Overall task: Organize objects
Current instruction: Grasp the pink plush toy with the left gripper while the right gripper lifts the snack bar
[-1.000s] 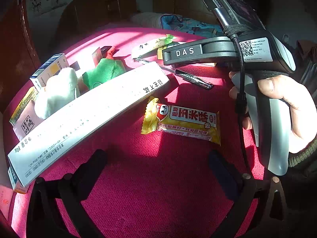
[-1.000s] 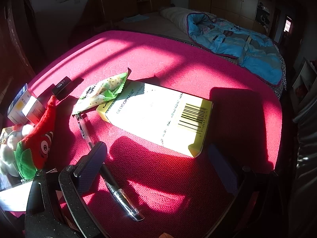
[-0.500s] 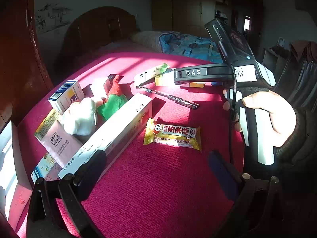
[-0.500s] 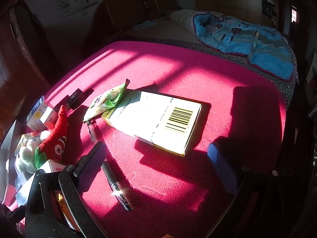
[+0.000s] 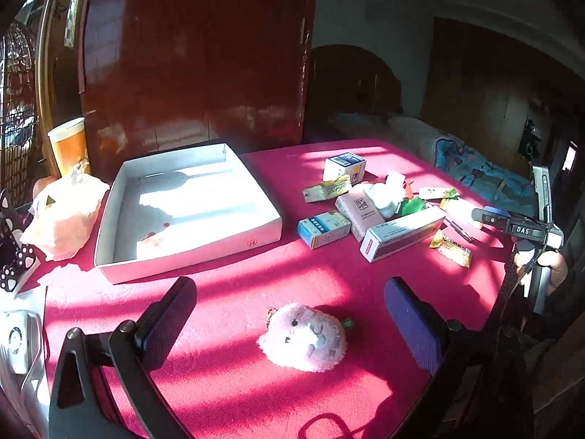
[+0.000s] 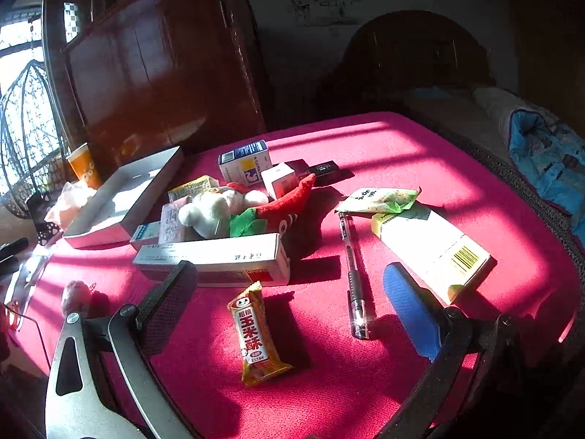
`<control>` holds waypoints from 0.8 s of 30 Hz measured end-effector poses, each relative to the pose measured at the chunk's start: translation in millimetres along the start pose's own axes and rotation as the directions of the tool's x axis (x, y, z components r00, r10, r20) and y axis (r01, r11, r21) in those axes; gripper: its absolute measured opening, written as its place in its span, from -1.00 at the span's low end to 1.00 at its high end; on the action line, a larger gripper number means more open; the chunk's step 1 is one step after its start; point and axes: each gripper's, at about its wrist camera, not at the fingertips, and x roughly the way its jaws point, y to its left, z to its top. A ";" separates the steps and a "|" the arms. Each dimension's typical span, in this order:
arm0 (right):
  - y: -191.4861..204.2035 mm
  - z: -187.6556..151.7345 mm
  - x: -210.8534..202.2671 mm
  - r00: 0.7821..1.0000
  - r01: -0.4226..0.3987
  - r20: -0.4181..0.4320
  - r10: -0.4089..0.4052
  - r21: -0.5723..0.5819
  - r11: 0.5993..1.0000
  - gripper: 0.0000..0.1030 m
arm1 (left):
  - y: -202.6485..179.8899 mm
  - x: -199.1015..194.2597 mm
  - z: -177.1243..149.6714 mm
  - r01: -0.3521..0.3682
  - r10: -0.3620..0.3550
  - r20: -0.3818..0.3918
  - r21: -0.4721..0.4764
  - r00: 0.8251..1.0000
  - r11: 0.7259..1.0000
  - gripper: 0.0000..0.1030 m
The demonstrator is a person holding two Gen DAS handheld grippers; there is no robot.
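- Here, the left gripper (image 5: 289, 314) hung over a pink plush toy (image 5: 303, 336) on the bench (image 5: 226, 384), fingers spread.
- The right gripper (image 6: 289, 296) hovered above a snack bar (image 6: 254, 333), fingers spread, holding nothing.

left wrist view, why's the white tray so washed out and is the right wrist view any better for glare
Left wrist view: hard sunlight in bars blows out the white tray floor; the background cabinet stays dim, and fisheye bends the edges. Right wrist view: the same striped light on the red tablecloth, glare on the pen tip and the yellow-edged box, deep shadows beside them.
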 end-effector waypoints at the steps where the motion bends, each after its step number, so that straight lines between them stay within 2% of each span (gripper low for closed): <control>1: 10.4 -5.1 5.7 0.999 -0.018 -0.029 0.016 -0.042 0.999 0.99 | 6.7 4.0 -8.8 -0.019 0.018 -0.030 -0.013 0.999 1.000 0.99; 4: 33.2 -18.2 17.1 0.995 -0.048 -0.092 0.037 -0.124 0.991 0.97 | 13.2 17.3 -30.1 -0.023 0.023 -0.091 -0.005 0.996 1.000 0.98; 8: 41.5 -24.0 29.1 0.988 -0.082 -0.139 0.061 -0.147 0.986 0.82 | -0.6 34.5 -36.1 0.034 -0.026 -0.120 0.060 0.992 0.998 0.98; 10: 44.3 -25.2 36.2 0.985 -0.081 -0.162 0.055 -0.157 0.984 0.69 | -13.2 45.6 -34.8 0.067 -0.052 -0.137 0.110 0.989 0.992 0.98; 13: 47.1 -26.7 45.6 0.979 -0.079 -0.198 0.045 -0.169 0.982 0.53 | -31.3 67.4 -32.1 0.082 -0.051 -0.166 0.184 0.985 0.979 0.98; 16: 50.0 -29.9 53.4 0.973 -0.075 -0.227 0.032 -0.185 0.980 0.35 | -38.3 88.8 -31.0 0.085 -0.044 -0.205 0.196 0.978 0.977 0.96; 19: 51.9 -33.8 59.3 0.969 -0.068 -0.246 0.017 -0.202 0.977 0.28 | -42.5 103.2 -36.8 0.053 -0.001 -0.235 0.217 0.972 0.975 0.76; 20: 53.0 -35.3 60.0 0.970 -0.059 -0.245 0.004 -0.216 0.975 0.25 | -43.0 105.1 -39.8 0.059 -0.005 -0.246 0.212 0.969 0.975 0.59; 21: 54.4 -36.2 59.7 0.971 -0.049 -0.241 -0.010 -0.237 0.970 0.17 | -41.5 103.4 -41.6 0.079 -0.031 -0.243 0.191 0.969 0.978 0.53; 22: 55.3 -36.9 59.7 0.971 -0.040 -0.239 -0.023 -0.254 0.966 0.05 | -39.8 101.0 -41.8 0.088 -0.044 -0.241 0.176 0.969 0.980 0.33; 23: 55.7 -36.4 59.4 0.971 -0.040 -0.238 -0.025 -0.264 0.964 -0.02 | -38.2 98.2 -42.0 0.087 -0.045 -0.235 0.170 0.971 0.982 0.31; 24: 54.9 -36.0 58.6 0.971 -0.049 -0.239 -0.016 -0.262 0.964 -0.27 | -36.2 95.8 -42.6 0.086 -0.046 -0.233 0.165 0.971 0.983 0.28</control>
